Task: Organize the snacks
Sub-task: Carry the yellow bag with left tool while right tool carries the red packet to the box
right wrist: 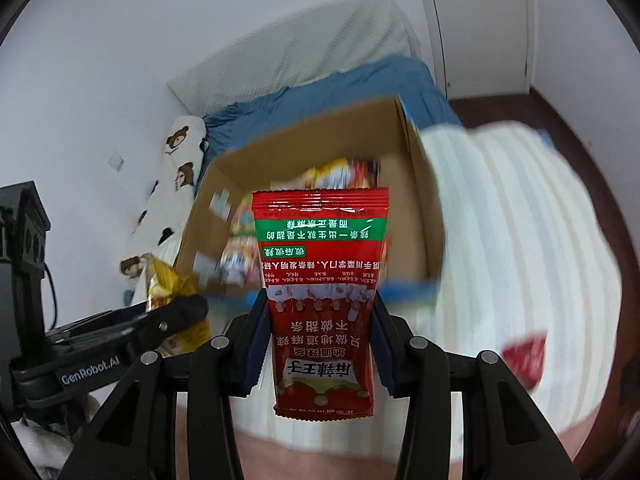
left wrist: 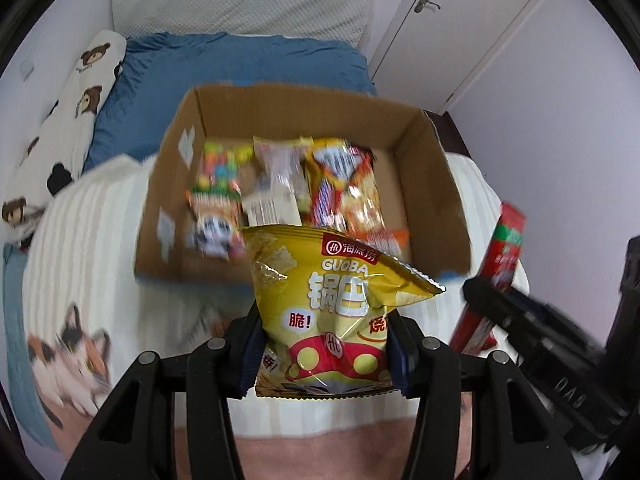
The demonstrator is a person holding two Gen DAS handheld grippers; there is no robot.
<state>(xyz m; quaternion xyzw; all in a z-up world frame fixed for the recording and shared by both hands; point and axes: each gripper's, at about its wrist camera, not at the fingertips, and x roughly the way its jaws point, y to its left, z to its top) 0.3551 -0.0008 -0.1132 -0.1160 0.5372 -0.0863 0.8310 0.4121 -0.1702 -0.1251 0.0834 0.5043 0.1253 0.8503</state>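
Both hands carrying snacks toward the cardboard box [left wrist: 424, 184], centre of both views, open top, sitting on the white striped blanket [left wrist: 88, 232].

Step in hand, as I judge it: drop both bags into the box. To do it well, take each bag over the near rim before letting go and aim for the bare floor at the box's right side; the left and middle are already filled. Lower and release one at a time so the two grippers don't knock together.

Left gripper [left wrist: 324, 344], lower centre of its view, clenched on the yellow guoba bag [left wrist: 340, 304]; bag stands upright between the pads, top corner flopping right, over the near box edge.

Right gripper [right wrist: 320, 336], lower centre of its view, clamped on the red spicy-strip packet [right wrist: 320, 280], print upside down, hanging in front of the box.

In the way: snacks already in the box [left wrist: 280, 188], several packets side by side, blurred. The near wall is the main obstacle.

Around: blue duvet [left wrist: 224, 76] behind the box, bear-print pillow [left wrist: 76, 112] upper left, another red packet [right wrist: 524, 360] loose on the blanket at the right in the right view, white door [left wrist: 460, 16] upper right.
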